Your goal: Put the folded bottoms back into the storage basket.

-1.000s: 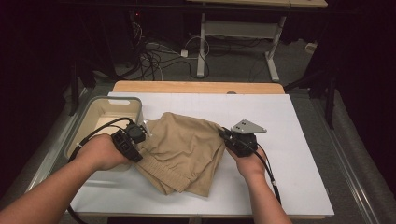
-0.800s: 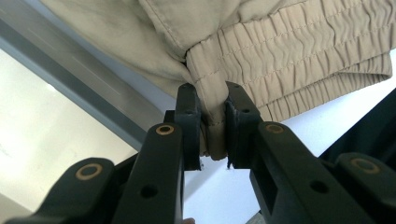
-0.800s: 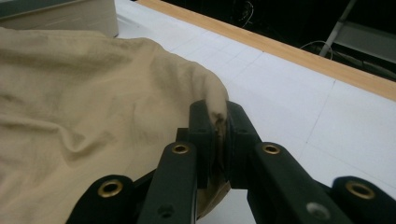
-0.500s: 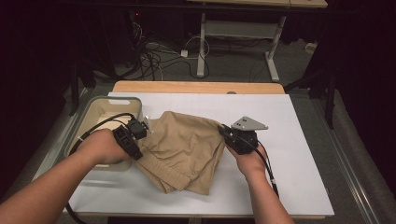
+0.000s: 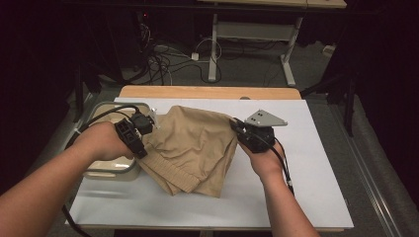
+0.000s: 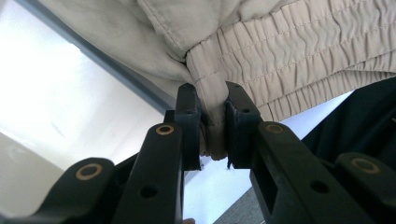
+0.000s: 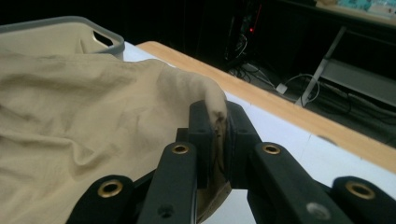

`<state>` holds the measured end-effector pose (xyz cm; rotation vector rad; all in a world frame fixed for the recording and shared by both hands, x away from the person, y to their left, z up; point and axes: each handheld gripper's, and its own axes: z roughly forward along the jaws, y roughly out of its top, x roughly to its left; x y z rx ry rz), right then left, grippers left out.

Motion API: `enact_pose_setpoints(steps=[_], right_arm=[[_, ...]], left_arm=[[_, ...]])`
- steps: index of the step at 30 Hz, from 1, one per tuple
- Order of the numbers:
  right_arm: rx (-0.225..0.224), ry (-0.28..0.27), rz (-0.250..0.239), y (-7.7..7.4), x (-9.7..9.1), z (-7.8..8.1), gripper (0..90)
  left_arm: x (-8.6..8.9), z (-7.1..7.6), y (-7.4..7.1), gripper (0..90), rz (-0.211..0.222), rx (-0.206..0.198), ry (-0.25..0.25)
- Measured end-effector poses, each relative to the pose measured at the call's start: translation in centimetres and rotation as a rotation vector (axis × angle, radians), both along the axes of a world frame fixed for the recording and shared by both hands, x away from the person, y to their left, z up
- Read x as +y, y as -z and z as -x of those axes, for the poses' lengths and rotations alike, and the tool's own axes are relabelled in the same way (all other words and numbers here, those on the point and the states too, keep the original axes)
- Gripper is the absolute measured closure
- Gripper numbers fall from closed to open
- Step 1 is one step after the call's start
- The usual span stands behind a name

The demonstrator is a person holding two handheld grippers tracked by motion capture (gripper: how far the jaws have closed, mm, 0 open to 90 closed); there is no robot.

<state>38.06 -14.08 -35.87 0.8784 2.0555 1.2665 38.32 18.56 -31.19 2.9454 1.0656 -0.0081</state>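
- Dark room, cables on the floor beyond, and up front a white surface (image 5: 316, 187) with a wooden strip along its far edge.
- Far left: a grey plastic bin (image 5: 106, 170) sits on the surface's left edge, and part of the cloth drapes over its rim.
- The left tool (image 5: 148, 121) is clamped tight on the elastic waistband of the tan shorts (image 5: 192, 148); in the left gripper view the jaws pinch the gathered, stitched band with no gap to spare.
- Since a second ago that left hand has drawn up and outward over the bin, so the waistband corner is now raised clear of the pile.
- Centre: the shorts lie bunched and doubled on the surface between the two hands, the near edge folded under in layers.
- The right tool (image 5: 236, 124) is closed on a hem corner of the fabric; the right gripper view shows cloth nipped between its jaws.
- It has barely shifted, so the garment is being stretched out between the two grips. My read: this is the spreading step before a flattening or fold, and it's early going.
- No brand, label or legible writing anywhere on cloth, bin or tools.
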Motion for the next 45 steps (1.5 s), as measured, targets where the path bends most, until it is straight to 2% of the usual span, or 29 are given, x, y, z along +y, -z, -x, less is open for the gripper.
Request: enact_pose_setpoints(steps=[4,7,12,13,15,16,30,36,41,45], right_arm=[[-0.016,-0.006,0.004,-0.9,0.5,-0.1,84.9],[-0.030,-0.015,0.005,-1.7,1.2,-0.3,84.9],[-0.054,-0.047,0.007,-2.9,3.4,-0.9,84.9],[-0.054,-0.047,0.007,-2.9,3.4,-0.9,84.9],[-0.054,-0.064,0.008,-3.1,4.7,-1.4,84.9],[-0.054,-0.064,0.008,-3.1,4.7,-1.4,84.9],[-0.028,-0.137,0.011,-1.9,11.1,-4.1,84.9],[-0.023,-0.154,0.003,-1.6,12.7,-5.1,84.9],[-0.020,-0.182,0.008,-1.2,15.1,-6.2,84.9],[-0.021,-0.200,0.006,-1.2,16.2,-6.8,84.9]], left_arm=[[0.5,0.0,-1.0,76.6,0.002,-0.009,-0.004],[1.2,0.2,-1.6,76.6,-0.012,-0.014,-0.016],[3.3,0.7,-2.5,76.6,-0.026,-0.025,-0.052],[3.3,0.7,-2.5,76.6,-0.026,-0.025,-0.052],[4.6,0.9,-2.7,76.6,-0.029,-0.031,-0.076],[4.6,0.9,-2.7,76.6,-0.029,-0.031,-0.076],[10.8,1.7,-1.9,76.6,-0.045,-0.034,-0.161],[12.6,1.8,-1.7,76.6,-0.049,-0.041,-0.194],[14.3,1.9,-1.6,76.6,-0.037,-0.050,-0.231],[15.7,1.9,-1.2,76.6,-0.035,-0.051,-0.259]])
